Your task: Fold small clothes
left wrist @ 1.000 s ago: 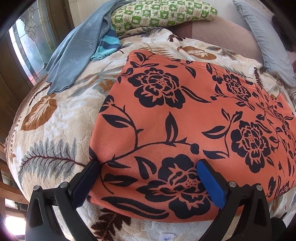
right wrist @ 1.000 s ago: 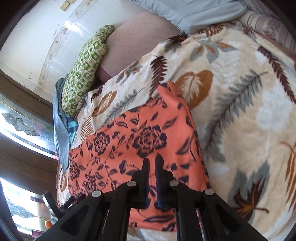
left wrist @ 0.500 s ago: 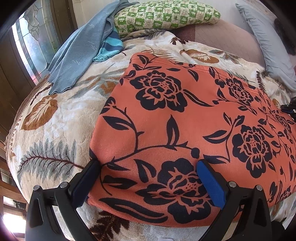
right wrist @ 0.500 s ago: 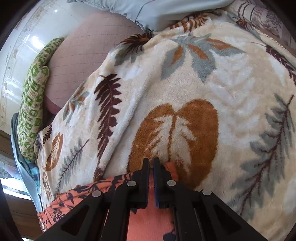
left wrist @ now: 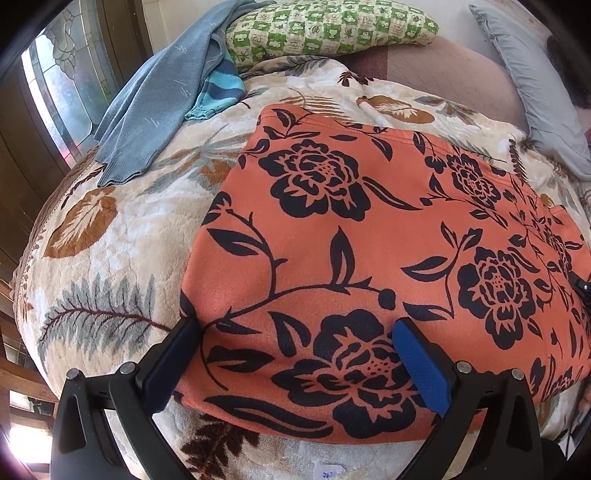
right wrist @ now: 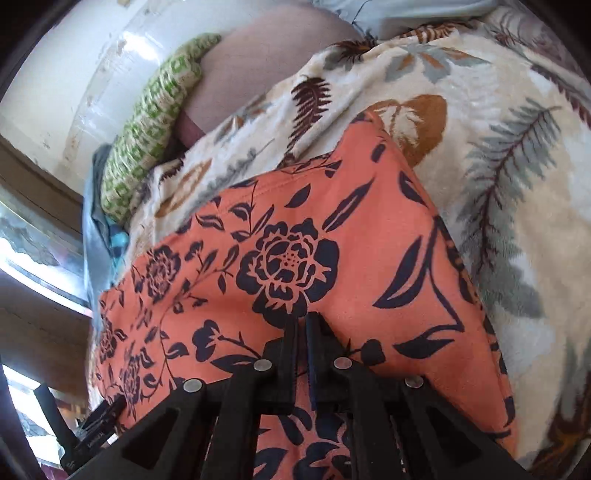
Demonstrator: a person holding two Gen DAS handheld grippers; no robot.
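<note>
An orange garment with black flowers [left wrist: 369,221] lies spread flat on a leaf-patterned blanket [left wrist: 110,258]. My left gripper [left wrist: 295,325] stands open, and its two fingers straddle the garment's near left corner, with the blue pad [left wrist: 421,365] resting on the cloth. In the right wrist view, my right gripper [right wrist: 303,319] is shut and sits low over the middle of the garment [right wrist: 332,229], near its right side. I see no cloth pinched between its fingers. A tip of the right gripper [left wrist: 581,286] shows at the garment's right edge.
A grey-blue cloth [left wrist: 155,103] and a striped teal piece [left wrist: 218,88] lie at the far left of the bed. A green checked pillow [left wrist: 332,26] and a grey pillow [left wrist: 535,74] sit at the head. The blanket drops off at the left, by a wood-framed window [left wrist: 55,92].
My right gripper went out to the garment's far corner, then came back and down over its middle, staying shut. The left gripper and the garment kept their place.
</note>
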